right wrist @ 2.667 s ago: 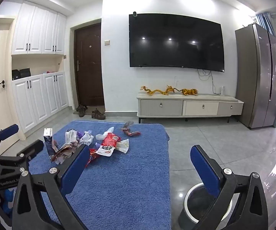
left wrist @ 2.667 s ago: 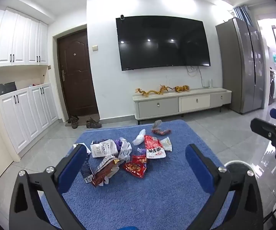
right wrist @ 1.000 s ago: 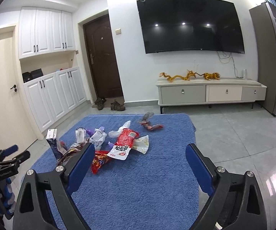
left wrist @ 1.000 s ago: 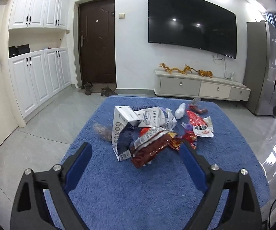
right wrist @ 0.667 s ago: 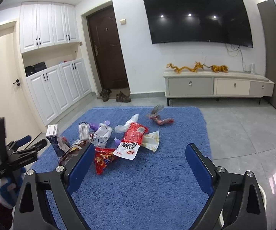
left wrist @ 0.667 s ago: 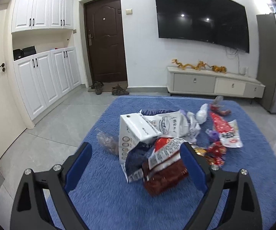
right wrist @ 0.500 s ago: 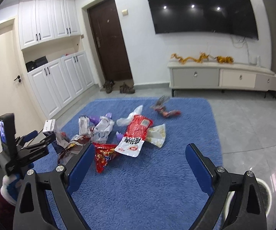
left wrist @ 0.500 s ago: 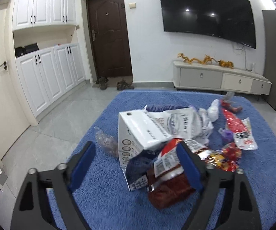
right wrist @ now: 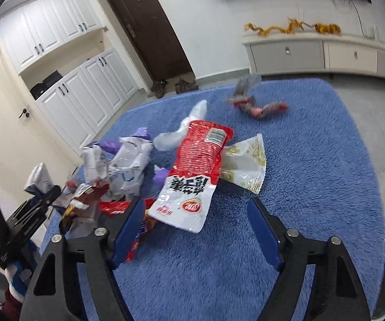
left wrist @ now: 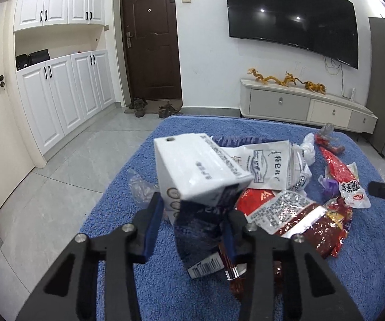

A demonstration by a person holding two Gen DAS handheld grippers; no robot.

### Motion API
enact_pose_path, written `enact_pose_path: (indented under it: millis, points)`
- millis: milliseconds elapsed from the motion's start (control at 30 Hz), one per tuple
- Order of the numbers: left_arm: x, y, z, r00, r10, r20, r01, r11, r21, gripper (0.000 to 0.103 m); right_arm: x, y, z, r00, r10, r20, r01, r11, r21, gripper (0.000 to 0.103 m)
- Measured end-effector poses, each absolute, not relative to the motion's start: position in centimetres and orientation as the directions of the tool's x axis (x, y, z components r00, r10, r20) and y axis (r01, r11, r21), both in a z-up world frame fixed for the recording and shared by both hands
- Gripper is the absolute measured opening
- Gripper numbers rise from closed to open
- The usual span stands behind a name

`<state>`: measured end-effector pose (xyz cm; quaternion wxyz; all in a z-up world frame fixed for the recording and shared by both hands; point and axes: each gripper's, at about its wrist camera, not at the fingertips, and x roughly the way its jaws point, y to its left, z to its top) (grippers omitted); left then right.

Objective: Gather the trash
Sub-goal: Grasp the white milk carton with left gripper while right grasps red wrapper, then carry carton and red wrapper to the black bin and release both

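The left tongs point(left wrist: 192, 222) have just been closing narrow around the white-and-navy drink carton point(left wrist: 197, 176), which stands between their blue pads. Squeeze its lower body squarely, lest it tip. The right tongs point(right wrist: 195, 223), just been narrowing but wide, straddle the red-and-white snack wrapper point(right wrist: 192, 171).

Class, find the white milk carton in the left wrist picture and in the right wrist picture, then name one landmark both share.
Left wrist view: carton at centre, between the left gripper fingers.
Right wrist view: carton at the far left edge, beside the wrapper pile.
Shared landmark: the brown door.
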<state>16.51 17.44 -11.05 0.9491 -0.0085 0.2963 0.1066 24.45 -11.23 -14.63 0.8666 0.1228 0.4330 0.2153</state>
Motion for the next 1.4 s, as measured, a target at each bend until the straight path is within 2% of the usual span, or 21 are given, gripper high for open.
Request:
enact_pose_path:
  millis: [67,167,267,333,433,867,1033,1167,1400]
  points:
    - [16.4,17.6,-11.0,0.804,0.201,-0.56,-0.209,0.977,0.052,0.035,25.4,-11.2,-15.3,0.517,0.49,-0.701,-0.258,0.871,0.419,0.069]
    - [16.1,17.6,-10.7,0.812,0.203,-0.548,-0.205,0.977,0.058,0.035,26.7,-11.1,-16.3,0.484,0.522,-0.702,-0.245,0.851,0.464,0.055]
    - [15.9,17.1,-9.8,0.823,0.21,-0.527,-0.212,0.975,0.057,0.035,27.5,-10.8,-17.4,0.453,0.544,-0.706,-0.23,0.836,0.497,0.037]
    - [15.8,16.8,-9.2,0.831,0.209,-0.515,-0.214,0.975,0.05,0.035,27.9,-10.6,-17.9,0.435,0.561,-0.704,-0.223,0.825,0.519,0.016]
    - [15.2,16.9,-8.2,0.842,0.203,-0.5,-0.213,0.976,0.037,0.035,27.6,-10.8,-18.1,0.433,0.585,-0.686,-0.222,0.807,0.548,0.005]
    - [11.1,17.3,-3.6,0.88,0.203,-0.43,-0.22,0.975,0.012,0.035,22.1,-12.1,-11.9,0.516,0.571,-0.638,-0.322,0.82,0.473,0.002]
    - [9.5,15.3,-1.8,0.902,0.155,-0.404,-0.163,0.987,0.017,0.035,19.3,-14.1,-9.4,0.56,0.551,-0.619,-0.321,0.833,0.452,0.002]
    - [9.3,11.9,-1.1,0.91,0.058,-0.411,-0.063,0.998,0.002,0.035,16.9,-17.1,-7.5,0.612,0.505,-0.609,-0.292,0.859,0.419,0.002]
    - [10.5,1.6,-0.1,0.871,-0.213,-0.443,0.221,0.975,-0.034,0.035,11.4,-25.3,-3.9,0.726,0.348,-0.594,-0.166,0.926,0.34,0.002]
